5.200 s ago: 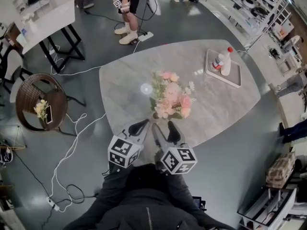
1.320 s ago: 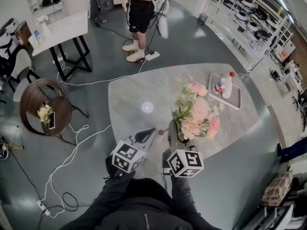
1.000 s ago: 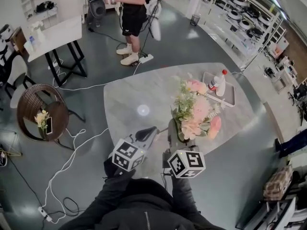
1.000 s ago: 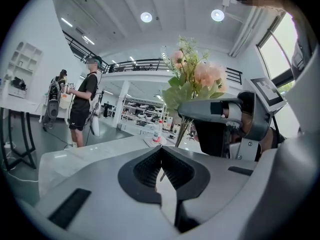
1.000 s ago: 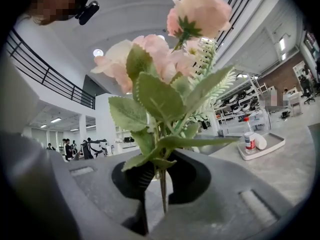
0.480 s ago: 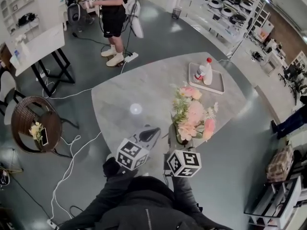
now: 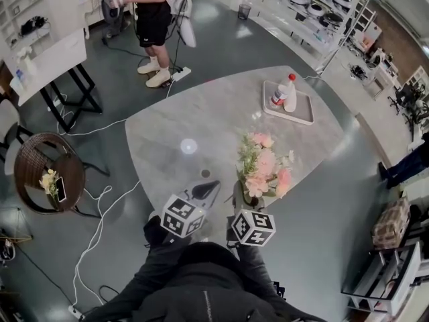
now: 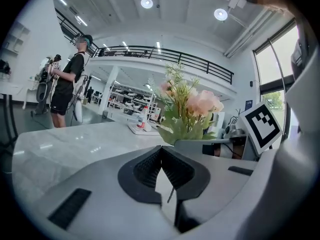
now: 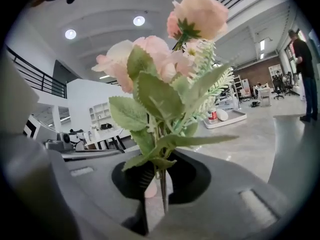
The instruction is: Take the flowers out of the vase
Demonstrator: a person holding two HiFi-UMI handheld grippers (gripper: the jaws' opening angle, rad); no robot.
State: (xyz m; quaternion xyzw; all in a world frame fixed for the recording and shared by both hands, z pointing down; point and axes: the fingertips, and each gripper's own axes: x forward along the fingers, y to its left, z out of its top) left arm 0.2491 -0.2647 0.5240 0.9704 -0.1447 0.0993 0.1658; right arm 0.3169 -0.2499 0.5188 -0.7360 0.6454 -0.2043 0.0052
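My right gripper is shut on the stems of a bunch of pink flowers with green leaves, which hangs over the grey marble table near its front edge. In the right gripper view the stems run down between the pads and the blooms rise above them. My left gripper is beside it on the left, its pads meeting at the tips with nothing seen between them. A small dark round thing, perhaps the vase seen from above, stands just ahead of it.
A white tray with a red-capped bottle sits at the table's far right. A person stands beyond the table. A wicker chair and floor cables lie to the left, shelving to the right.
The flowers, once upright at the table's middle, are now in my right gripper, and over the last second it has sunk with them toward the table. My left gripper has shifted a little.
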